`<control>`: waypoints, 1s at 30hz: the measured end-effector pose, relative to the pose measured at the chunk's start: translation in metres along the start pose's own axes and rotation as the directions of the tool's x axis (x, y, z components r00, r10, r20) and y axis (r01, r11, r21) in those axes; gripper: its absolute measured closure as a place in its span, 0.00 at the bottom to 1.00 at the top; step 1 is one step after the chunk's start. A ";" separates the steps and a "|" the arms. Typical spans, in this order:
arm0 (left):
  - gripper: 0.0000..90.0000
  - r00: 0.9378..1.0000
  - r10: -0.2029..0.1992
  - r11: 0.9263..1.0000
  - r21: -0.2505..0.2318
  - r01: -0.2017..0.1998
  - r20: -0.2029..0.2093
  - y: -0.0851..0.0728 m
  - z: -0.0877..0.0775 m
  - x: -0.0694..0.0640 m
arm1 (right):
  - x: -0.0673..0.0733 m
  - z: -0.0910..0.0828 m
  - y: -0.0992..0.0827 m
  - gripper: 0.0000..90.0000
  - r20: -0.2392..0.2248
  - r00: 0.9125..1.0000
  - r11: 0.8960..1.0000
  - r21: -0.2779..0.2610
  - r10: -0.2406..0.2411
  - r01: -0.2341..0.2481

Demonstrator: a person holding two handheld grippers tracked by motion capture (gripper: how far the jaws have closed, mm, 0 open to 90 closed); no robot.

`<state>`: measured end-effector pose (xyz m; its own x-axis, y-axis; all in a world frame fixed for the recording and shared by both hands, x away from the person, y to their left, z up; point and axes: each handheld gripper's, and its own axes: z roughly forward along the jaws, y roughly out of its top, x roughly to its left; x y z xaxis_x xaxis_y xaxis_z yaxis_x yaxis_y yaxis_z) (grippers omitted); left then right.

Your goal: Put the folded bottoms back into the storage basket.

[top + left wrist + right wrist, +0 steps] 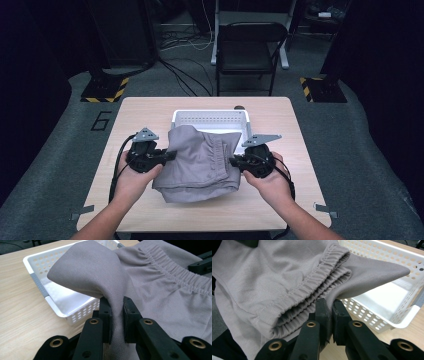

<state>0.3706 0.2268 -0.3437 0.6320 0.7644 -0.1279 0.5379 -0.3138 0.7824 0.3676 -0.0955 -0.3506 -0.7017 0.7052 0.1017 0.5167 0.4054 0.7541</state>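
Grey shorts [200, 162], white perforated basket [210, 117], pale wood-grain table [140, 110], black chair [247, 47].

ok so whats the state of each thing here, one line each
grey shorts: folded, held up at both sides, lower edge on the table
white basket: upright, nothing inside it, partly covered by the shorts
left gripper: shut on the shorts
right gripper: shut on the shorts
folding chair: unfolded, nothing on its seat
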 end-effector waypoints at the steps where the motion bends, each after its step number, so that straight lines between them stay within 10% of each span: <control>1: 0.89 1.000 0.000 1.000 0.000 0.000 0.000 0.000 0.000 0.000 | 0.000 0.000 0.000 0.94 0.000 1.000 1.000 0.000 0.000 0.000; 30: 0.89 1.000 0.005 1.000 -0.004 -0.005 -0.016 0.046 0.009 0.018 | -0.024 -0.003 0.042 0.94 0.034 0.999 1.000 0.017 -0.007 0.007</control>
<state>0.4122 0.2208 -0.3154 0.6253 0.7720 -0.1142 0.5328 -0.3155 0.7852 0.4047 -0.0973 -0.3191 -0.6882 0.7218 0.0737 0.5202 0.4201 0.7436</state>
